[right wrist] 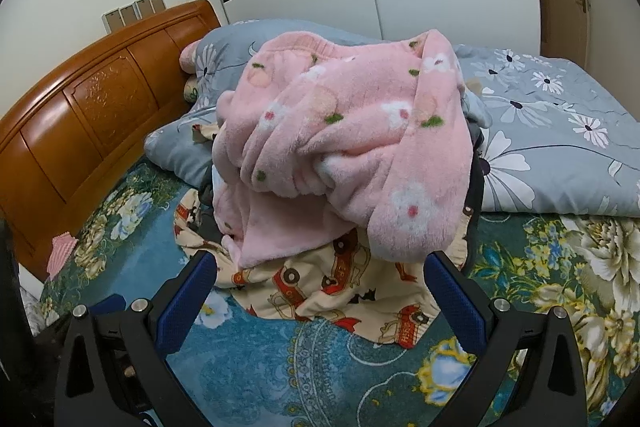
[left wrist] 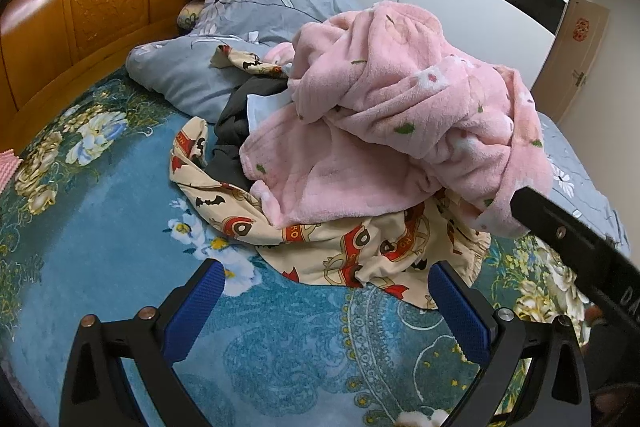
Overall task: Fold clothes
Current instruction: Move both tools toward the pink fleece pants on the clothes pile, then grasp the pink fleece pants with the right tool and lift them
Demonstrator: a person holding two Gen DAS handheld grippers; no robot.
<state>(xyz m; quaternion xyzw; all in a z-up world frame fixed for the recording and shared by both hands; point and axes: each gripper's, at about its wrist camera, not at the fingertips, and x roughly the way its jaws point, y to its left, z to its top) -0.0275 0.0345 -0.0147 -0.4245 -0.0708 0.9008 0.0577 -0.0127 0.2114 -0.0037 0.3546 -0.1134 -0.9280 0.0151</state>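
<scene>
pink fleece garment (right wrist: 352, 147) crumpled atop | cream car-print garment (right wrist: 340, 291) beneath | dark garment (left wrist: 236, 131) under pile

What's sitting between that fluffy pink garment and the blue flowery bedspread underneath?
A cream cartoon-print cloth lies spread under the pink garment, over the blue bedspread. Both wrist views show it.

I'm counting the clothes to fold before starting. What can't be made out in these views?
- Dark garment: mostly buried under the pink fleece in both views; its type is unclear.
- White item: left view, only a corner shows.
- Cartoon-print cloth: its middle is hidden under the fleece.
- Pile count: uncertain.
</scene>
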